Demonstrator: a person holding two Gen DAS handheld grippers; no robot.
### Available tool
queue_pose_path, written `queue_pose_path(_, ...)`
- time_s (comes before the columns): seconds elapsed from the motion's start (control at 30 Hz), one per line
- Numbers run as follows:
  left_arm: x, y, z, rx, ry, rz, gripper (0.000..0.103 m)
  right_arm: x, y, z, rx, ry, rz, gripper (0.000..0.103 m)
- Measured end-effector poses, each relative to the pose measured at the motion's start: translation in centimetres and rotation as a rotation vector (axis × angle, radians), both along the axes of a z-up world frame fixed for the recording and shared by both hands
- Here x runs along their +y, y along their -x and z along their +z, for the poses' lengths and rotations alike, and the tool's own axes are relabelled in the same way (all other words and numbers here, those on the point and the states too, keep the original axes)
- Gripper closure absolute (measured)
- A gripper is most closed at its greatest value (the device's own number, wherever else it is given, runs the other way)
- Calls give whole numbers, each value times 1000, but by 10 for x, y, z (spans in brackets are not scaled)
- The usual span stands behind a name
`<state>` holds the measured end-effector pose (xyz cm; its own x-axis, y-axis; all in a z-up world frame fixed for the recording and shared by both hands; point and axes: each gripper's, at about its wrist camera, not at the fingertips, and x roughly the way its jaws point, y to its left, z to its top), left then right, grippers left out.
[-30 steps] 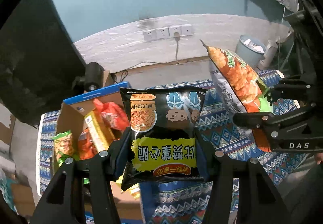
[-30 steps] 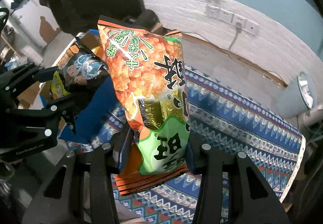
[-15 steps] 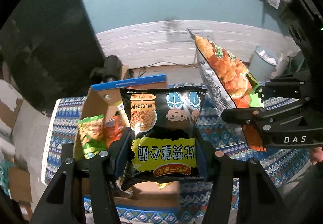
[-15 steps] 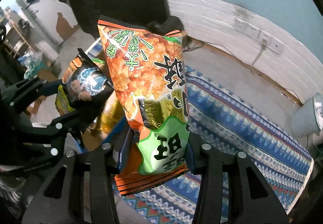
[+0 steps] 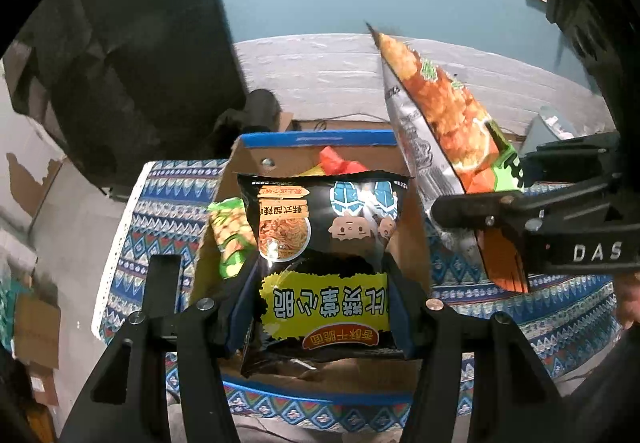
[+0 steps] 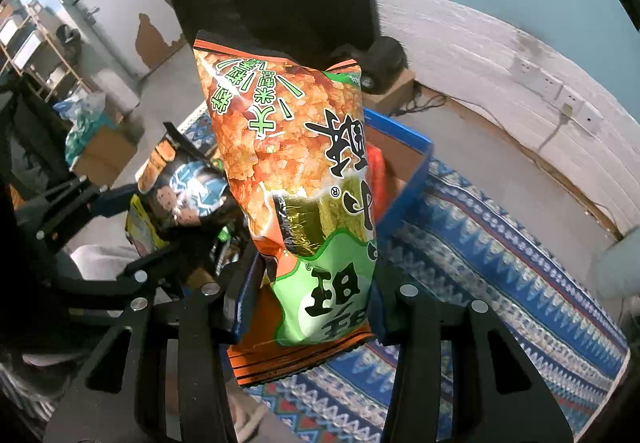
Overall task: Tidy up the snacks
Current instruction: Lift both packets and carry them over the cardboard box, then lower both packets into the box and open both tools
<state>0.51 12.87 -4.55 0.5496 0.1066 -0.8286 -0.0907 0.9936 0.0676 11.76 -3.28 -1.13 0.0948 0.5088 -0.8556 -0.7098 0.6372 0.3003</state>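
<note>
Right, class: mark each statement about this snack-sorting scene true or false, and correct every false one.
1. The left gripper grips a black snack bag. True.
2. The right gripper is empty. False: it is clamped on an orange and green snack bag.
3. The cardboard box with a blue rim already holds snacks. True: a green packet and a red packet show inside.
4. The box stands on a bare wooden floor. False: it sits on a patterned blue cloth.
5. Both held bags lie flat in the box. False: both are held up in the air.
</note>
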Motion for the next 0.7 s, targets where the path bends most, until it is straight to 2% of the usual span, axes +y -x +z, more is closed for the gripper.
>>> queue_pose_path(0.27, 31, -2, -16, 43, 65, 83, 45, 25, -7, -19, 64, 6, 17, 59)
queue_pose_path(0.37, 36, -5, -20, 52, 65, 108, 45, 33, -10, -27, 82, 12, 21, 58)
queue_pose_path(0.53, 41, -9, -26, 66, 96, 140, 45, 47, -15, -30, 72, 7, 33, 58)
queue_pose_path(0.63, 43, -8, -26, 56, 88, 161, 44, 55, -17, -30, 69, -16, 55, 57)
queue_pose_path(0.7, 44, -9, -27, 62, 65, 173, 31, 57, -18, -30, 64, -24, 55, 54)
